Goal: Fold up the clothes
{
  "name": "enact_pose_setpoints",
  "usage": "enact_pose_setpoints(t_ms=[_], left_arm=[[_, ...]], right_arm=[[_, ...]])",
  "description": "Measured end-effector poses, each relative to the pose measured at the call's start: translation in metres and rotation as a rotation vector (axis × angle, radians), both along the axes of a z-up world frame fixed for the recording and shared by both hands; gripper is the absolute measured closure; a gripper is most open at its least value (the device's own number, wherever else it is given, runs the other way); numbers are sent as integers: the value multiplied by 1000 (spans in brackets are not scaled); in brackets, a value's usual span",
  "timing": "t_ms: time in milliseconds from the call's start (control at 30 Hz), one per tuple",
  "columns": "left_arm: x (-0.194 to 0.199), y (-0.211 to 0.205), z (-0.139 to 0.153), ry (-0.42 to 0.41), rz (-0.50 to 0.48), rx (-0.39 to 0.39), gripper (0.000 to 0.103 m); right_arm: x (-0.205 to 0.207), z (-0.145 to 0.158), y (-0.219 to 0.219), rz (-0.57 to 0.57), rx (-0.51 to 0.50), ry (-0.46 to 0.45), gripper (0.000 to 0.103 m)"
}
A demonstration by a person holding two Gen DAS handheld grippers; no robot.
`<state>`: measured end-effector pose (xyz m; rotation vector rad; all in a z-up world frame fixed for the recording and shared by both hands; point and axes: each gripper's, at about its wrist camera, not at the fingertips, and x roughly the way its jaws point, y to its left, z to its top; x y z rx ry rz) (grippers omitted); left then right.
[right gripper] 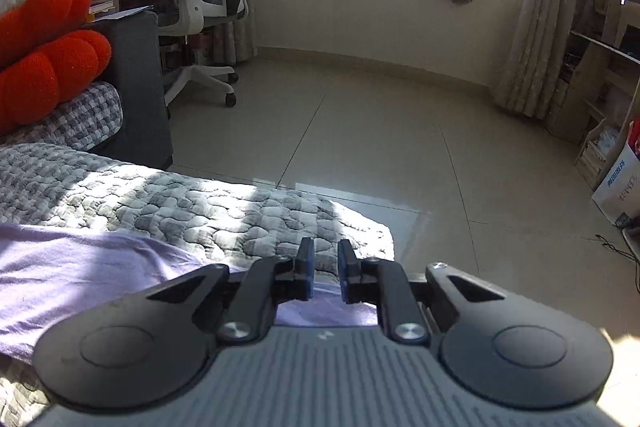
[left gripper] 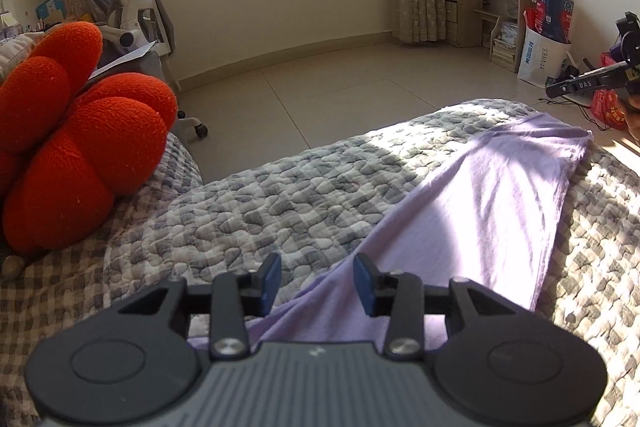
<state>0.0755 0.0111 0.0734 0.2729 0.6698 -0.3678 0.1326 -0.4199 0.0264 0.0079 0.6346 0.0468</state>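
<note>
- The orange cushion [left gripper: 76,135] sits at the far left on the grey checked quilt [left gripper: 256,203].
- The lilac garment [left gripper: 480,203] lies on the quilt, a long folded strip running from under the left gripper [left gripper: 316,281] away toward the bed's far right edge.
- The left gripper points down over the strip's near end, jaws parted, nothing pinched.
- The cloth is smooth, sunlit, softly creased.
- The right gripper [right gripper: 324,273] hovers over the other end, jaws narrowly apart, empty.
</note>
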Motion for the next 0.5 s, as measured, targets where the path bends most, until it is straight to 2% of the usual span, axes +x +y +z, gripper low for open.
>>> enact_pose_setpoints(t_ms=[67,167,267,300,400,467,500], left_arm=[[-19,0,5,36,-26,-27,57],[-46,-6,-2,125,-78,-42,49],[-58,-12,-20,249,-63,-31,48],[-63,-11,-25,282,-57,-49,48],[-74,-12,-32,291,-46,-55,46],[-86,-16,-35,262,-59,-16,39],[-87,-18,-38,250,-77,11,36]], right_arm=[[-6,-4,-26,-34,90,22,86],[-12,-12,-34,-39,108,41,86],[-10,-19,-34,-29,153,62,85],[-9,-21,-35,-26,172,68,85],[-5,-29,-33,-21,169,84,85],[-3,-31,-34,-14,162,88,86],[-2,-30,-33,-5,154,89,92]])
